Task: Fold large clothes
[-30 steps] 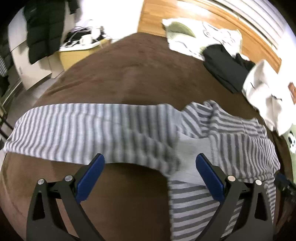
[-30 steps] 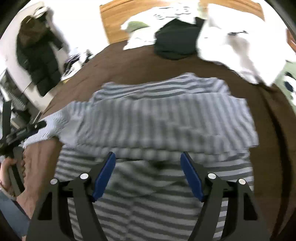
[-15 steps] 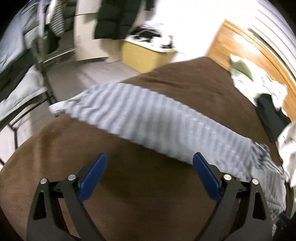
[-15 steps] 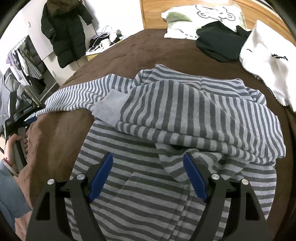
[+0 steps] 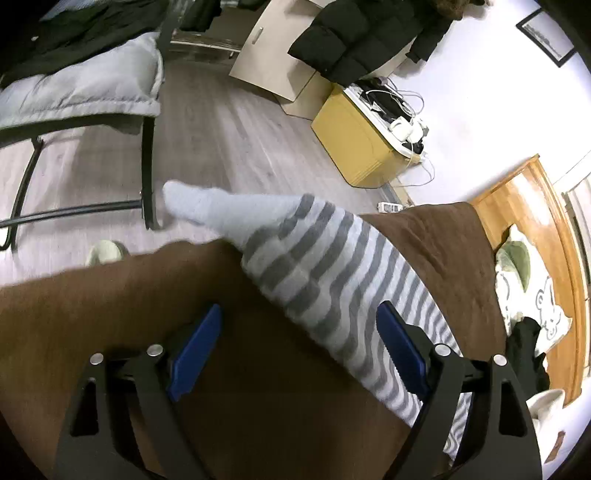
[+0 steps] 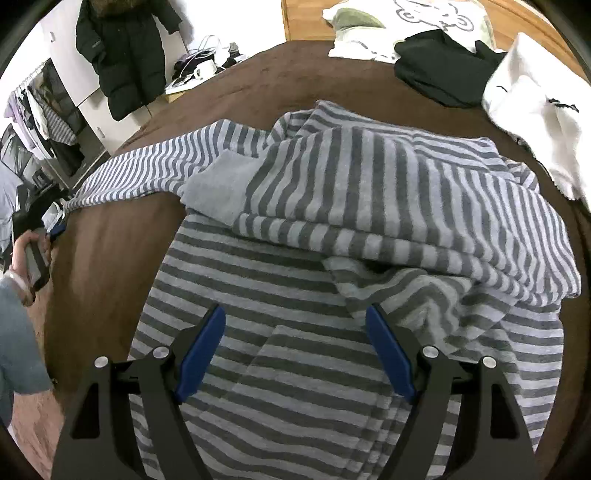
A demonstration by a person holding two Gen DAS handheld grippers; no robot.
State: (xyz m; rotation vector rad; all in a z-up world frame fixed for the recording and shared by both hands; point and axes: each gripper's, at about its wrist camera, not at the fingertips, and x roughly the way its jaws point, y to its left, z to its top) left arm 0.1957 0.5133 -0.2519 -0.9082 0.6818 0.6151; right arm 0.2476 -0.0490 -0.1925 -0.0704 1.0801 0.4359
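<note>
A grey-and-white striped sweater [image 6: 332, 258] lies on the brown bed cover [image 6: 110, 258]. Its body is folded over itself, and one long sleeve [image 6: 147, 166] stretches out to the left. In the left wrist view that sleeve [image 5: 325, 273] runs diagonally, its plain grey cuff [image 5: 199, 206] hanging past the bed edge. My left gripper [image 5: 299, 343] is open just above the sleeve, with the sleeve between the fingers. My right gripper [image 6: 295, 350] is open and empty above the sweater's lower body.
A black garment [image 6: 443, 70], white clothes [image 6: 535, 122] and a pillow [image 6: 369, 33] lie at the bed's head by the wooden headboard [image 5: 535, 229]. Beside the bed are a yellow cabinet [image 5: 354, 144], a metal frame with a grey duvet [image 5: 74, 88] and a hanging black coat [image 6: 122, 55].
My left gripper has swung left along the sleeve toward its cuff at the bed edge. My right gripper has stayed over the sweater's body, and both stay open.
</note>
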